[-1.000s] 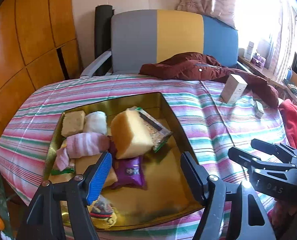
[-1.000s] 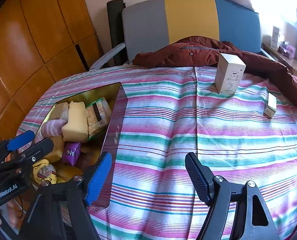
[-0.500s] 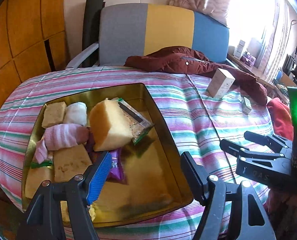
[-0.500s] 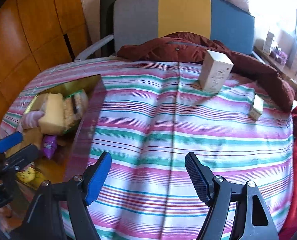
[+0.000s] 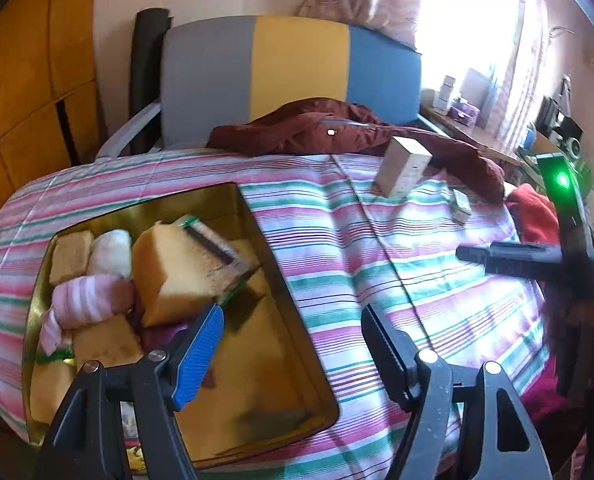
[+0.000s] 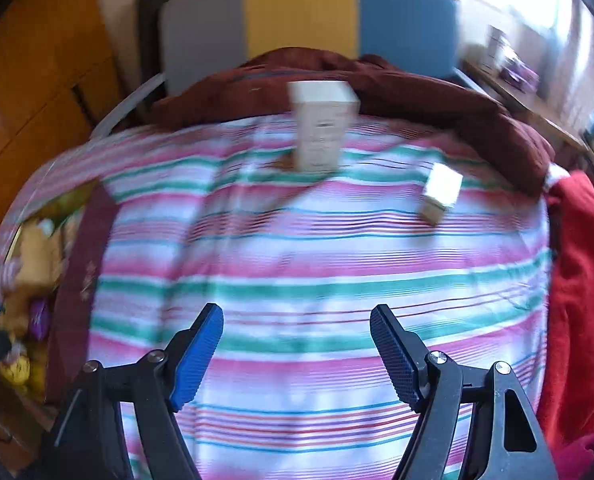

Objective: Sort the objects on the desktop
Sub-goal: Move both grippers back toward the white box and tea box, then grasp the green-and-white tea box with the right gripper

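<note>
A gold tin (image 5: pixel 282 276) on the striped cloth holds a yellow sponge (image 5: pixel 169 272), a pink striped sock roll (image 5: pixel 85 296), a snack packet (image 5: pixel 217 252) and other small items. My left gripper (image 5: pixel 291 312) hovers over the tin's right wall; its jaws are opening with nothing between them. A tall white box (image 6: pixel 321 132) stands at the far side of the cloth, with a small box (image 6: pixel 441 192) to its right. My right gripper (image 6: pixel 297 312) is open and empty above bare cloth, short of both boxes. The right wrist view is blurred.
A maroon jacket (image 5: pixel 337 132) lies along the table's far edge before a grey, yellow and blue chair (image 5: pixel 293 76). A red cloth (image 6: pixel 577 280) hangs at the right edge. Wooden panels stand to the left. The tin's dark outer wall (image 6: pixel 77 260) is at the left.
My right gripper has swept right across the striped cloth, so the tin slid to its view's left edge and the boxes came nearer. The left gripper shifted slightly right.
</note>
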`<state>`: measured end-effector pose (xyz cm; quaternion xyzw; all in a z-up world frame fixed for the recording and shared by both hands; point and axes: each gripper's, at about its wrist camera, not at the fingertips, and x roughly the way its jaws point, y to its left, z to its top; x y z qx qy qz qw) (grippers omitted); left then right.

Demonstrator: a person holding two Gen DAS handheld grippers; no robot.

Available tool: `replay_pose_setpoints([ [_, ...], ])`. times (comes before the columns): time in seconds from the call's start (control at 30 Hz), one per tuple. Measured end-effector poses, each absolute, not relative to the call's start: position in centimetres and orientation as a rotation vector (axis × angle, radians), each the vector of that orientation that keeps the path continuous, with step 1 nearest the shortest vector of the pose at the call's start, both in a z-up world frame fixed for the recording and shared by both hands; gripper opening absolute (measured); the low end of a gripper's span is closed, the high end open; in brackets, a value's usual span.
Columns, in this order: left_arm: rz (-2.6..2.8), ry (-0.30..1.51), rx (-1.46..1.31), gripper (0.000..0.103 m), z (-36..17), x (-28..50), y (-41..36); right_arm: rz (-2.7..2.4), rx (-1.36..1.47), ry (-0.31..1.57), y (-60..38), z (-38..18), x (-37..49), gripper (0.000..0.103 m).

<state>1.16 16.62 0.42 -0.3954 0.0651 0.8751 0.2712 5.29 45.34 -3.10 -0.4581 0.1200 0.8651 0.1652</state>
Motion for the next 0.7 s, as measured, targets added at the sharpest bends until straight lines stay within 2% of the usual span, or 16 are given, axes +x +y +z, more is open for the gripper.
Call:
replay_pose_setpoints([
  [0.1,2.345,0.188,-1.040,0.081,0.6,1.6,17.3,2.412,-1.264,0.458,49.4,-3.0,5.9,0.075],
  [0.27,2.333,0.228,-1.022,0.081,0.6,1.9,18.1,2.325,-1.139,0.653,55.7,-3.5,6.6,0.071],
  [0.43,2.320,0.187,-1.031,0.082,0.7,1.4,18.4,2.267,-1.083,0.709,59.0,-4.5,5.1,0.066],
  [0.7,2.290,0.164,-1.085,0.084,-0.1,0.7,19.0,2.235,-1.050,0.757,62.1,-6.2,1.4,0.065],
])
